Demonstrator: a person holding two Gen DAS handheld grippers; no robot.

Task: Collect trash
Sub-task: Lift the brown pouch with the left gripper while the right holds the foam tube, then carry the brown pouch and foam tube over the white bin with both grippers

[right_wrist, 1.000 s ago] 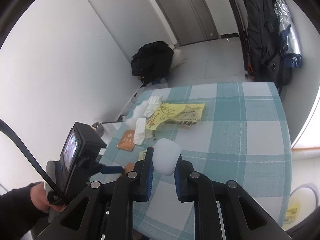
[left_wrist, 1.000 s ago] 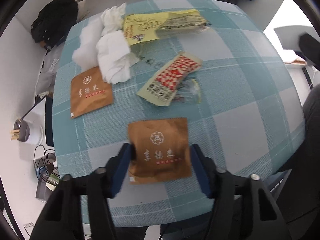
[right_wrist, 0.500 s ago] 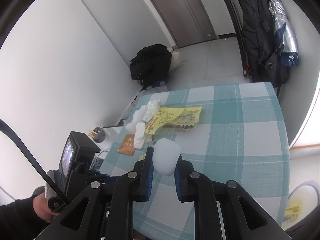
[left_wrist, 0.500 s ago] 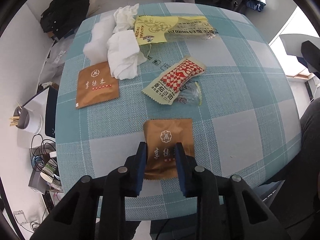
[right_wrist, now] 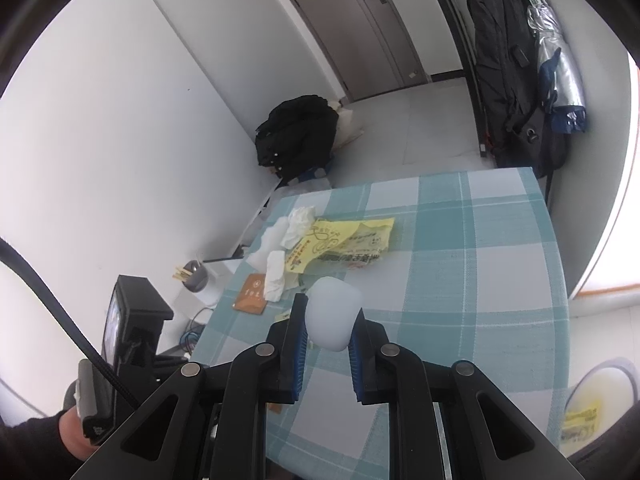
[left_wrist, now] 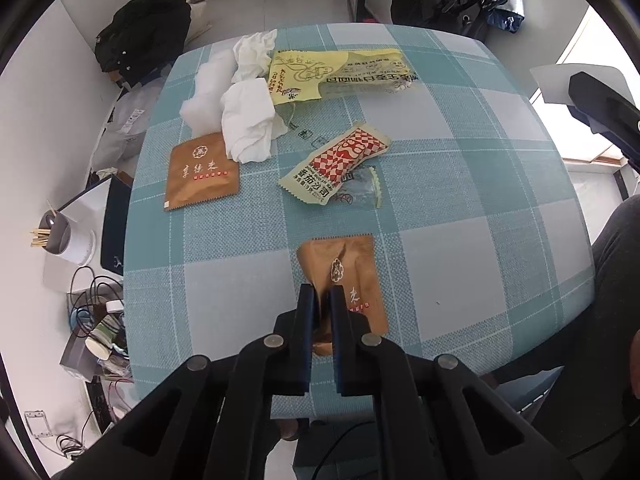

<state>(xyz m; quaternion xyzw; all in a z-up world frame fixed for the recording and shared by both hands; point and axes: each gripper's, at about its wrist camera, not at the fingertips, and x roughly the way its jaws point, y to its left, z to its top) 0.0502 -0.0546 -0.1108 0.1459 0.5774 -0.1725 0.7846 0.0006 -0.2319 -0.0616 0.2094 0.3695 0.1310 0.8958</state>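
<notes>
My left gripper (left_wrist: 321,292) is shut on the near edge of a brown snack packet (left_wrist: 344,272), which crumples between the fingers at the table's front. A second brown packet (left_wrist: 202,171), white tissues (left_wrist: 248,124), a yellow wrapper (left_wrist: 340,72), a red-checked wrapper (left_wrist: 340,164) and a clear wrapper (left_wrist: 360,192) lie on the checked tablecloth (left_wrist: 460,160). My right gripper (right_wrist: 327,320) is shut on a white crumpled wad (right_wrist: 333,312), held above the table's near edge. The yellow wrapper (right_wrist: 344,244) and tissues (right_wrist: 280,256) show beyond it.
A black bag (right_wrist: 298,136) lies on the floor by the wall. A backpack (right_wrist: 508,64) hangs at the right. A grey cup with sticks (left_wrist: 54,232) and cables (left_wrist: 92,300) sit left of the table. A bin with a yellow liner (right_wrist: 592,404) is at lower right.
My left gripper closed from wide open onto the brown packet's near edge and pinched it. My right gripper kept its hold on the white wad and rose slightly.
</notes>
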